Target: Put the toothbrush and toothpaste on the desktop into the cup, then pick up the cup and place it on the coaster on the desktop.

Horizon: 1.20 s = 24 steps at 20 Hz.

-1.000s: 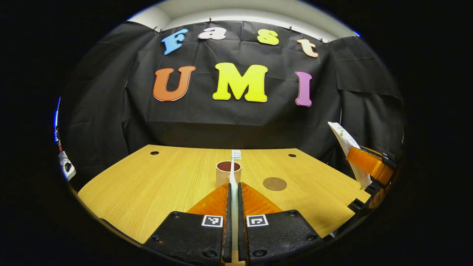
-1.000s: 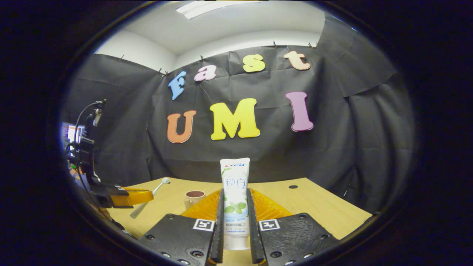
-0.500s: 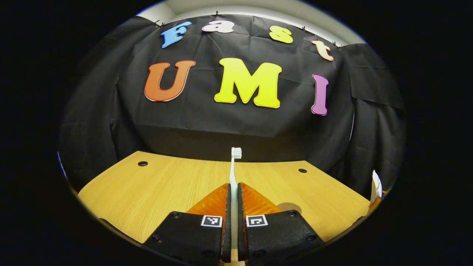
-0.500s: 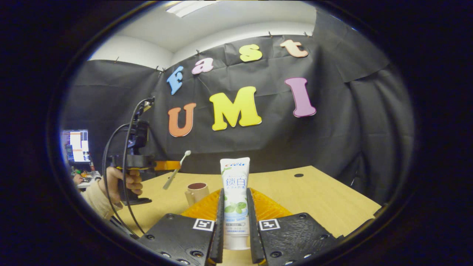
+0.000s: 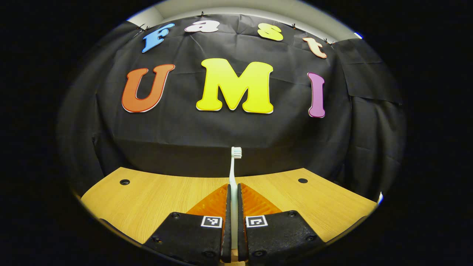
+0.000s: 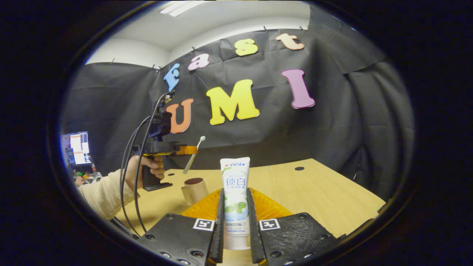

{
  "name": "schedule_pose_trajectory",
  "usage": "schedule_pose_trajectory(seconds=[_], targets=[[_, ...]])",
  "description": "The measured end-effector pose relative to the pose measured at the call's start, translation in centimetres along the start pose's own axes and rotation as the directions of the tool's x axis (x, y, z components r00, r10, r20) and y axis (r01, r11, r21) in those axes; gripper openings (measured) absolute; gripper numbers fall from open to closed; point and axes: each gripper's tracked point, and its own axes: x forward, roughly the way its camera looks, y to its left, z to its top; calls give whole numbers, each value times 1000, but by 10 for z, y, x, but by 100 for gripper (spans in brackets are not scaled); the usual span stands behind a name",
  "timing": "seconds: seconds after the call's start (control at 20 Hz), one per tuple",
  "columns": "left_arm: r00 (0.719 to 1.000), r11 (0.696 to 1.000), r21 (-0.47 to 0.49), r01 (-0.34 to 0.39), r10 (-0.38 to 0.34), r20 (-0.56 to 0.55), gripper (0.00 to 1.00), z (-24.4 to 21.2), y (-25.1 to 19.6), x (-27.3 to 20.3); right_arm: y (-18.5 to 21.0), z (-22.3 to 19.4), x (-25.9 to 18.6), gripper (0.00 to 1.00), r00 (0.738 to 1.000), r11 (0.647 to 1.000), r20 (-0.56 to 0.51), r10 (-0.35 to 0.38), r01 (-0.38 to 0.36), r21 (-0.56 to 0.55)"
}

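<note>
Since a second ago the left hand-held gripper point(image 6: 186, 149) has risen and swung over toward the cup, and the cup and coaster have dropped out of its forward outlook.

Counter point(image 6: 325, 199): open wood ahead and to the right of the right hand-held gripper point(image 6: 235, 221); its far edge meets the booth wall, with room to move on every side of the cup.

Right hand-held gripper: fingers pressed on the toothpaste point(image 6: 235, 184), tube upright along the finger line, held above the counter.

Left hand-held gripper: fingers pinching the toothbrush point(image 5: 233, 166) by its lower handle. In the right gripper view the brush slants, head up and handle end down.

Cup point(image 6: 194, 189): upright, mouth open, ahead-left of the right hand-held gripper and just below the left one's handle end. Judgement: the left is nearer; the brush's long axis needs steepening before lowering.
</note>
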Motion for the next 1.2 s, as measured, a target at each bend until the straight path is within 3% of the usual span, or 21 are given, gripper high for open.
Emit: schedule_pose_trajectory(seconds=[0.8, 0.95, 1.0, 1.1, 1.2], targets=[[997, 999, 6, -54, 55, -62, 10, -20, 15, -16, 5, -13, 5, 29, 999, 1000, -32, -5, 4, -14], [993, 996, 33, -83, 86, -79, 76, -32, 22, -31, 10, -15, 8, 29, 999, 1000, -37, -3, 2, -19], [993, 996, 32, -88, 90, -71, 77, -33, 24, -34, 12, -15, 10, 29, 999, 1000, -40, -3, 2, -20], [994, 995, 28, -96, 97, -46, 92, -34, 29, -42, 16, -12, 15, 29, 999, 1000, -38, -1, 0, -17], [993, 993, 30, -116, 117, -29, 98, -35, 37, -53, 22, -7, 21, 31, 999, 1000, -37, 7, -8, -20]])
